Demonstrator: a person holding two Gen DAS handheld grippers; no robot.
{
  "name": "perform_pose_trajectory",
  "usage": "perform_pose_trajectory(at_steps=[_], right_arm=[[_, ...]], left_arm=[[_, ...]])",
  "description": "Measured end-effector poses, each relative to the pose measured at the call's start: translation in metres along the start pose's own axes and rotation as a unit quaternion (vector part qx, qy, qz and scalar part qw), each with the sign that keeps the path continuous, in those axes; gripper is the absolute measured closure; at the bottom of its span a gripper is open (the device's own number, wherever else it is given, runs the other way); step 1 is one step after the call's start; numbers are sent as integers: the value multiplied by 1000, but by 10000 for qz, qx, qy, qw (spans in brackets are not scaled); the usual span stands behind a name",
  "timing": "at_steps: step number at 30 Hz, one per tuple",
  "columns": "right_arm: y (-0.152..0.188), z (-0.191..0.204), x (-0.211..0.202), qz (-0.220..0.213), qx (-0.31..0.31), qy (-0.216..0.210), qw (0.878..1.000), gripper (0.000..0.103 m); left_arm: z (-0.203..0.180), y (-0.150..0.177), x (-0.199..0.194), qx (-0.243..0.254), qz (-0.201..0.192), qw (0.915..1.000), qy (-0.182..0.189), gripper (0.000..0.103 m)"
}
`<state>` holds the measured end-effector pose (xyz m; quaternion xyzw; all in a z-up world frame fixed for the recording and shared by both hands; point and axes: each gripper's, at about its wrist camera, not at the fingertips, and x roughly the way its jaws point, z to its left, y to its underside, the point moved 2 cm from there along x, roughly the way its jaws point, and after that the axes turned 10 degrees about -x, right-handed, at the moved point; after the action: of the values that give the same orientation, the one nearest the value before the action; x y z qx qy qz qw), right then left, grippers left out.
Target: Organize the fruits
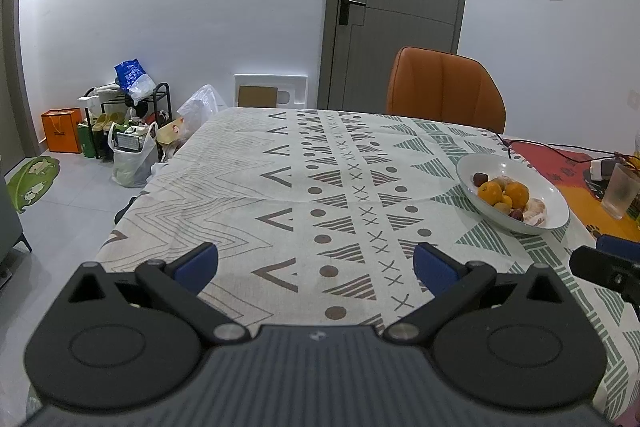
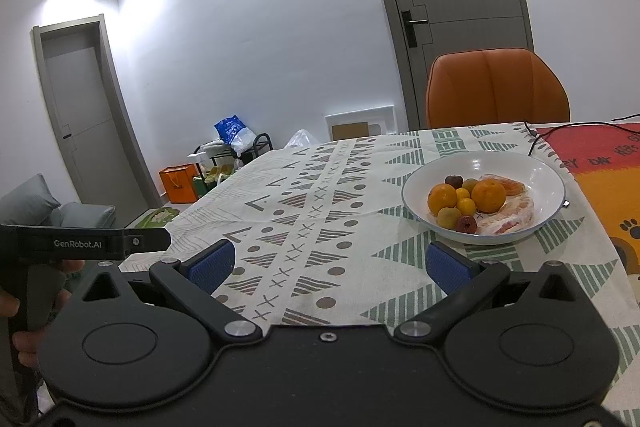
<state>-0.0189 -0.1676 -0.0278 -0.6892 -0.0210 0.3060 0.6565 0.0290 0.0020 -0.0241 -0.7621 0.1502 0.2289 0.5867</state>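
Observation:
A white bowl [image 2: 536,167] stands on the patterned tablecloth, right of centre; it also shows in the left wrist view [image 1: 472,167]. It holds two oranges [image 2: 488,195], small yellow and dark red fruits [image 2: 466,224], and peeled pale citrus segments [image 2: 516,211]. My right gripper [image 2: 330,263] is open and empty, above the cloth, near side of the bowl and a little left. My left gripper [image 1: 316,263] is open and empty, above the cloth well left of the bowl. The right gripper's tip shows at the left wrist view's right edge [image 1: 608,259].
An orange chair [image 2: 496,91] stands at the table's far side. A frosted glass [image 1: 620,191], a black cable [image 1: 560,149] and a red-orange mat [image 2: 600,179] lie right of the bowl. Bags and a shoe rack [image 1: 120,123] sit on the floor left.

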Motion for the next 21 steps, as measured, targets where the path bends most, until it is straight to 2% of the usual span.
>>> perform_pose_trajectory(at_steps=[21], right_arm=[[2, -2, 0, 35, 39, 51, 10000, 0]], left_arm=[[1, 0, 0, -37, 4, 10000, 15, 0]])
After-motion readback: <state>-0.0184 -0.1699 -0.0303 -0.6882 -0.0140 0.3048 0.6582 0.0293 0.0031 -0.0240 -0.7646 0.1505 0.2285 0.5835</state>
